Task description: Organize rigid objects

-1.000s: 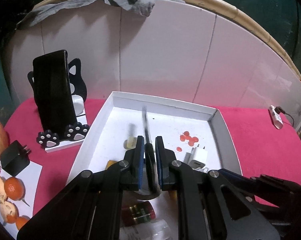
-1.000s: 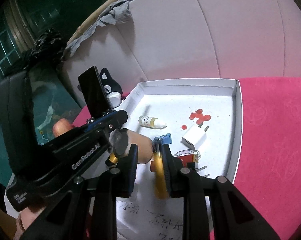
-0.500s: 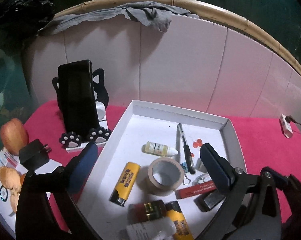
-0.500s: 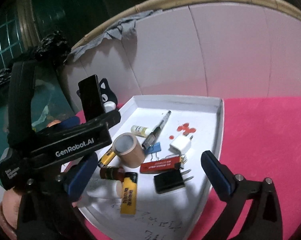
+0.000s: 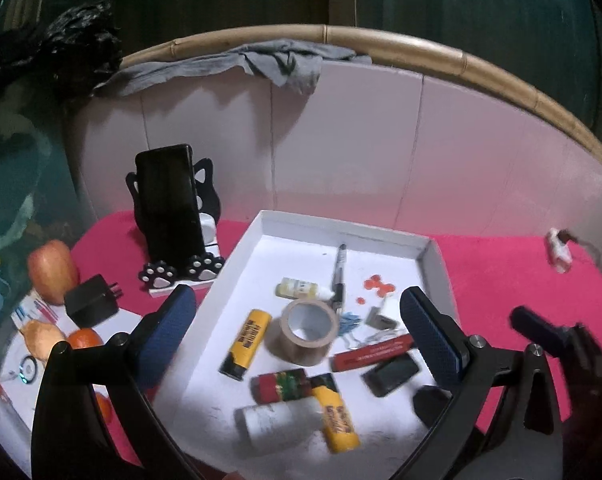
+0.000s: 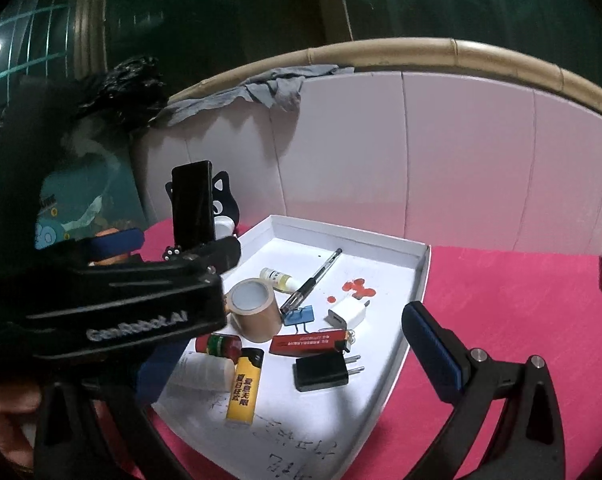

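left gripper point(image 5: 297, 340) spread wide, empty | right gripper point(image 6: 269, 344) likewise | white tray point(image 5: 431, 256) below both, walls ahead | tape roll point(image 5: 307, 330), pen point(image 5: 339, 276) between fingers | phone stand point(image 5: 169, 216) left

Dim room, bright centre, fisheye edges dark, slight blur.

Both grippers spread wide, nothing held.
Left gripper point(image 5: 297, 340) and right gripper point(image 6: 285, 344) angle downward; a hand point(image 6: 1, 412), seemingly, grips the left one.
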Demonstrator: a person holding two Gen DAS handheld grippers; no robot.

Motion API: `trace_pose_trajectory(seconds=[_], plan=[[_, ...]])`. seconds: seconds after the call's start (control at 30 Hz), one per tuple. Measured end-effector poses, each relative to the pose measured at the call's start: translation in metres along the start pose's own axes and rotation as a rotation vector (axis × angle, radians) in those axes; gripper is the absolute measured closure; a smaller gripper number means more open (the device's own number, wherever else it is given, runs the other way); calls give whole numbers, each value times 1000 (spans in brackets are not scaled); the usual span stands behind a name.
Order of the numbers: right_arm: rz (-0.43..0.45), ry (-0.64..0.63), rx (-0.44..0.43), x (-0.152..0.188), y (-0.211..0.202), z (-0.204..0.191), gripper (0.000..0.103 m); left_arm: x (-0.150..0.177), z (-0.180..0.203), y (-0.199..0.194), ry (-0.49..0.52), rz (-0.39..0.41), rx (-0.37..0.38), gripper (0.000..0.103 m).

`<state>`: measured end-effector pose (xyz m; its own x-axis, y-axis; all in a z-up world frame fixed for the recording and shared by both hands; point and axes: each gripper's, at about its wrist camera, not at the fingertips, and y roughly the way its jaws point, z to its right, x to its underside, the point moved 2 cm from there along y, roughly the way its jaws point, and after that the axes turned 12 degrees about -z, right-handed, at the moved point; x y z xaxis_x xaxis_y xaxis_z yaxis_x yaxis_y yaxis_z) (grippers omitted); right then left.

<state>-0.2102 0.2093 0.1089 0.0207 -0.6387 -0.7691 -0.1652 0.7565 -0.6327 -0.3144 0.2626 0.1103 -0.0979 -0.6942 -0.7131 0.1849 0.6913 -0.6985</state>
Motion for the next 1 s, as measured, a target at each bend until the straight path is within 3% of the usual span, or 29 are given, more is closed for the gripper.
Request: trace_pose_trajectory(seconds=[0.17, 0.33, 0.57, 0.77, 1.0], plan=[[21, -36, 71, 5, -11, -3, 0, 4, 3, -26, -2, 51, 36, 0], [122, -24, 291, 13, -34, -6, 0, 15, 8, -41, -11, 73, 2, 0], [126, 28, 219, 19, -51, 4, 0, 36, 21, -55, 20, 53, -32, 0], [152, 70, 222, 27, -69, 13, 0, 42, 14, -67, -24, 21, -45, 0], [169, 175, 188, 40, -86, 43, 0, 52, 12, -88, -15, 56, -85, 0]])
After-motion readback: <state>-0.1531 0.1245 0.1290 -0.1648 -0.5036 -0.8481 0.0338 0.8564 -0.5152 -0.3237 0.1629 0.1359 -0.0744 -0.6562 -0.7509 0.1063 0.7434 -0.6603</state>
